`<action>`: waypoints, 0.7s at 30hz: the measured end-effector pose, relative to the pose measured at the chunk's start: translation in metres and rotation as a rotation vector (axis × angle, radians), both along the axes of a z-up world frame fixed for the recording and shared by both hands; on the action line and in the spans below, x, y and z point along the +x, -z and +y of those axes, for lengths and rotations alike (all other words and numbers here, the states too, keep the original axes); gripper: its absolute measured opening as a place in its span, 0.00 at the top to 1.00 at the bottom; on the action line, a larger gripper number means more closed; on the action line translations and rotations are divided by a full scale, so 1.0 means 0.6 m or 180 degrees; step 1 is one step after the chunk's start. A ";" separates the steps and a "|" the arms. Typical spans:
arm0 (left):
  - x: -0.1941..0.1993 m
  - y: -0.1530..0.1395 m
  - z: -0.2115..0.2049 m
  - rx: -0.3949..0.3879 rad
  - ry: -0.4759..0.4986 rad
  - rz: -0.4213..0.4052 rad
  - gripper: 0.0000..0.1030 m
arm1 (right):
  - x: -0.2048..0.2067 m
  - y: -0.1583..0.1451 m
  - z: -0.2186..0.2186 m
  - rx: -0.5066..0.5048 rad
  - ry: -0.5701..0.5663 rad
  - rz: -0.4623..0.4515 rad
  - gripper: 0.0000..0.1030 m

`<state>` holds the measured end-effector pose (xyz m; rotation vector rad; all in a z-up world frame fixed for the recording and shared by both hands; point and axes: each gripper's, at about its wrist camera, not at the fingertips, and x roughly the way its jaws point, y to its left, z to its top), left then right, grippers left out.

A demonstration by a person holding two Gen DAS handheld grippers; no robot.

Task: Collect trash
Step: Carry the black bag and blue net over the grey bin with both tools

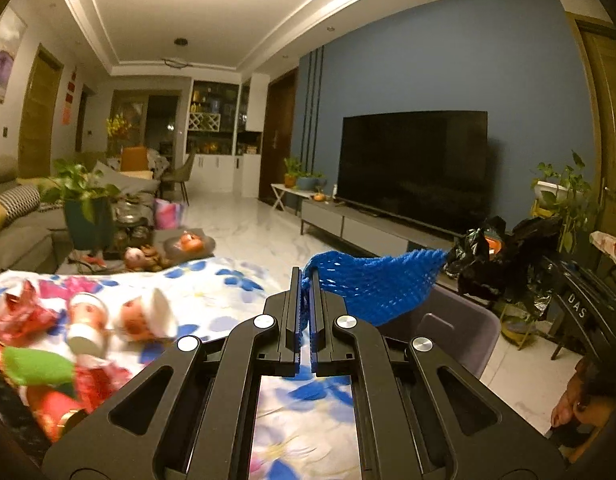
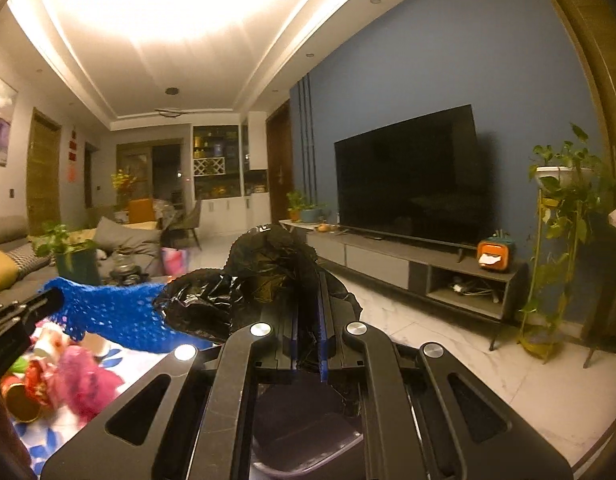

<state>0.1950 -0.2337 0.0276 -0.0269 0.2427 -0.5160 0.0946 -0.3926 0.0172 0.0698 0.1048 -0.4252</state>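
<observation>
— See that? The left gripper (image 1: 305, 280) is pinching the blue foam fruit net (image 1: 372, 284) by one end, and the rest of it droops out sideways toward the black trash bag (image 1: 504, 256).

— And the right gripper (image 2: 309, 280) has the bag, pressed together on a fold of the plastic near its mouth. Net and bag look as if they are touching, or just about.

— I'd say the step is getting the net inside. To do it well, the right one should hold the bag's mouth up and wide, and the left should carry the net's loose end over the opening before letting go. If it lets go early, I reckon it flops onto the flowered tablecloth (image 1: 212, 280).

— The bag is crumpled, though. I can't tell where the opening faces.

— Nor can I. As for pose: both grippers are held about level, pointing across the room toward the television (image 2: 408, 176), the left one low over the table, the right off the table's edge, above what looks like a grey chair seat (image 1: 460, 320).

— Plenty more left: paper cups (image 1: 88, 320) and red wrappers (image 1: 20, 312) lie on the cloth.
</observation>
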 end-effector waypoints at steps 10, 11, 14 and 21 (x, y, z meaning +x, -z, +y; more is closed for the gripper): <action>0.036 0.025 -0.095 0.0090 0.0184 0.0069 0.98 | 0.036 0.013 -0.046 0.0023 0.0119 0.0051 0.92; 0.040 0.029 -0.103 0.0092 0.0208 0.0097 0.98 | 0.039 0.011 -0.053 0.0028 0.0127 0.0053 0.92; 0.055 0.039 -0.118 0.0103 0.0279 0.0147 0.98 | 0.048 0.017 -0.064 0.0041 0.0136 0.0062 0.92; 0.078 0.053 -0.143 0.0117 0.0351 0.0212 0.98 | 0.067 0.019 -0.072 0.0072 0.0120 0.0123 0.92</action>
